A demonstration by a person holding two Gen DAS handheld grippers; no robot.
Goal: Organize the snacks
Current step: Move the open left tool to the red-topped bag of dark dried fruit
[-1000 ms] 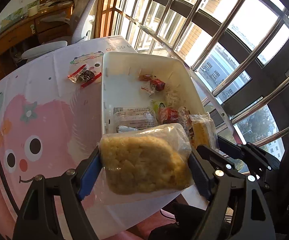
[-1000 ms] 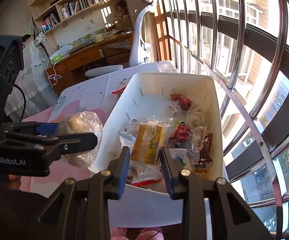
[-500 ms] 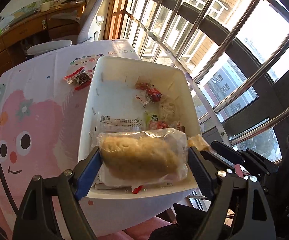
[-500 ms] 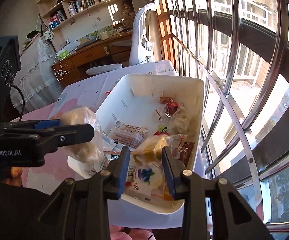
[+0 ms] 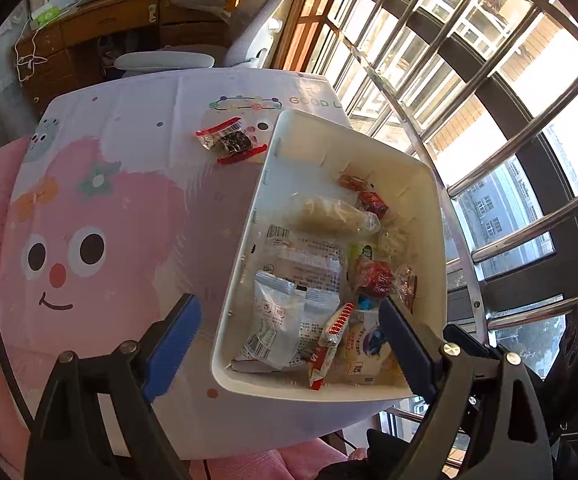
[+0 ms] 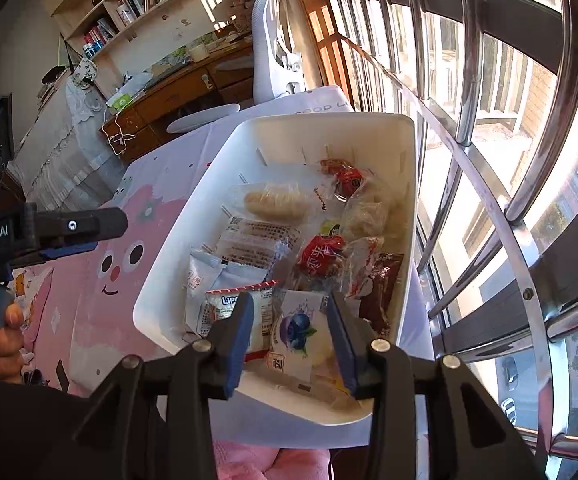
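The white bin (image 5: 309, 144) (image 6: 289, 140) holds several wrapped snacks. Among them the bag of yellow cake (image 5: 325, 212) (image 6: 275, 202) lies loose toward its far end. My left gripper (image 5: 289, 338) hovers over the bin's near left corner. Its jaws are opening wide and grip nothing. In the right wrist view the left gripper (image 6: 69, 236) shows from the side, left of the bin. My right gripper (image 6: 291, 338) is over the bin's near end, jaws opening, pads clear of the blueberry packet (image 6: 297, 330) lying between them. A red-edged packet (image 5: 231, 142) lies on the table beside the bin.
The pink cartoon tablecloth (image 5: 89, 240) covers the table left of the bin. Steel window bars (image 5: 489, 184) run close along the bin's right side. A white chair (image 5: 165, 60) and a wooden desk (image 5: 129, 20) stand beyond the table's far edge.
My left gripper let go of the yellow cake bag, which now lies in the bin, and its jaws spread wider. My right gripper came down over the bin's near end and its jaws parted.
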